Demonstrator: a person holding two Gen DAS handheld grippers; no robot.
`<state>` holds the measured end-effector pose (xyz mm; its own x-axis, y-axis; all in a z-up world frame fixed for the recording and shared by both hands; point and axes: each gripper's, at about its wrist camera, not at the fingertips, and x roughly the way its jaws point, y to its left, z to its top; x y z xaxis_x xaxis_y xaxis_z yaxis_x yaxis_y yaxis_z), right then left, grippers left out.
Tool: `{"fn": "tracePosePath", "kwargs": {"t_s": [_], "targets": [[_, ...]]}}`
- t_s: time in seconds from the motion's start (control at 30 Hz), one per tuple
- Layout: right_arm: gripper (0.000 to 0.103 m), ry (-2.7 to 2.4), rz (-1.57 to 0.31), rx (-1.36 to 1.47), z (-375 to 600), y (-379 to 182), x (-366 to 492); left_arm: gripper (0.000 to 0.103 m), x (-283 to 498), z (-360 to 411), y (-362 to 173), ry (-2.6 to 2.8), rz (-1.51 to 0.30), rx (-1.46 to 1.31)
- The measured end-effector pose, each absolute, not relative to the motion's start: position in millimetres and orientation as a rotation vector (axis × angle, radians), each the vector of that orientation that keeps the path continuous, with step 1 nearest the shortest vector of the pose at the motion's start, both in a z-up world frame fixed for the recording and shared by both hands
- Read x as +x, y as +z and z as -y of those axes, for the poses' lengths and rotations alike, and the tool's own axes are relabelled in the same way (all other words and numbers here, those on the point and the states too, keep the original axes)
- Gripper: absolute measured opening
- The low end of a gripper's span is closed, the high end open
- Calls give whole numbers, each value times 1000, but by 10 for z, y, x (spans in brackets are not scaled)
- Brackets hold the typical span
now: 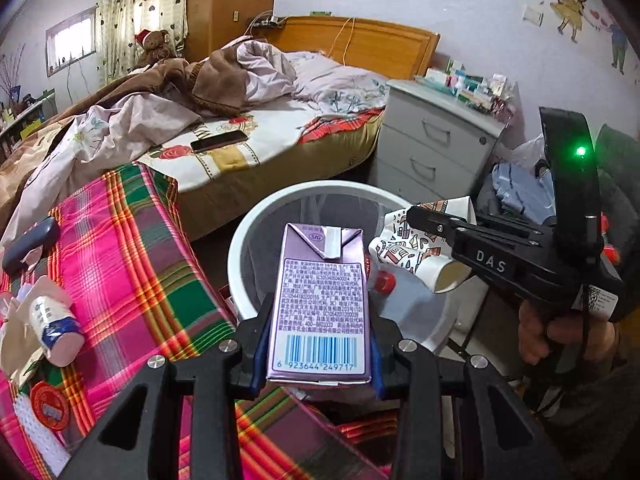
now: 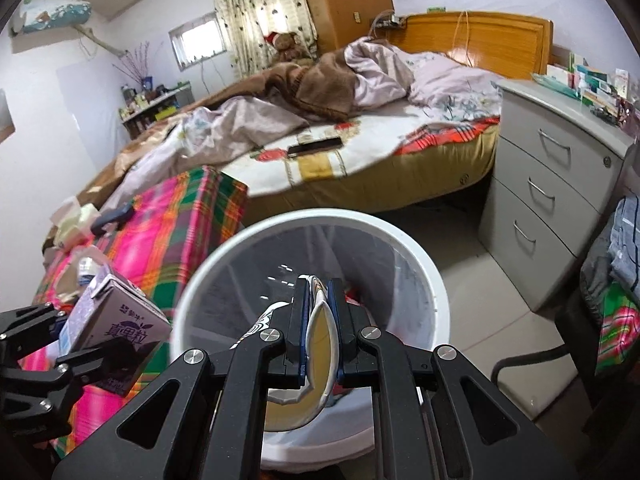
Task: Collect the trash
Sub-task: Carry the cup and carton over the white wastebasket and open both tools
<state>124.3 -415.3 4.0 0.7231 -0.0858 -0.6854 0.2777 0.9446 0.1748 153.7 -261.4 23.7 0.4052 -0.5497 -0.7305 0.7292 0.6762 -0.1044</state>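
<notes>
Left hand-held gripper (image 1: 318, 344): closed part-way on a purple carton (image 1: 320, 304), pads against both narrow sides, barcode end nearest the camera, top end over the near rim of the bin (image 1: 256, 224). Same carton (image 2: 116, 332) seen at lower left of the right wrist view, tilted, beside the bin (image 2: 424, 264) rim.

Right hand-held gripper (image 2: 318, 332): closed almost fully on a paper cup (image 2: 316, 344), wall pinched flat between the pads, open mouth (yellowish inside) toward the camera. From the left wrist view: right hand-held gripper (image 1: 416, 216) reaching in from the right, printed cup (image 1: 416, 256) held over the bin mouth.

Bin: white, lined with a clear bag, on the floor between bed (image 1: 280, 132) and plaid-covered surface (image 1: 132, 248); red-capped bottle (image 1: 384, 282) inside.

Surroundings: phone (image 1: 218, 141) on the bed; grey drawers (image 1: 432, 148) right of the bed, just beyond the bin; wrapper-and-container litter (image 1: 52, 320) on the plaid cover, left of the carton. Nothing between either held item and the bin mouth.
</notes>
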Motion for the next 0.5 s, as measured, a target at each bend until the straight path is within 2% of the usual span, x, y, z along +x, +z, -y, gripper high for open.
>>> {"fn": "tracePosePath", "kwargs": {"t_s": [0.23,0.27,0.3,0.37,0.43,0.5], "targets": [[10,-201,-776,275,4278,-104,1283,40,1581,2788,105,-813,-847,249],[10,-195,-778,272,4282,-108,1281,44,1584,2795,95,-815,-847,248],[11,-192,-780,269,4289,-116,1284,56,1594,2800,89,-809,-850,247],[12,-200,-785,261,4290,-121,1291,63,1622,2807,82,-795,-854,234],[18,-205,-785,262,4290,-114,1277,63,1633,2783,86,-810,-858,210],[40,-204,-782,267,4297,-117,1288,64,1635,2765,83,-792,-856,212]]}}
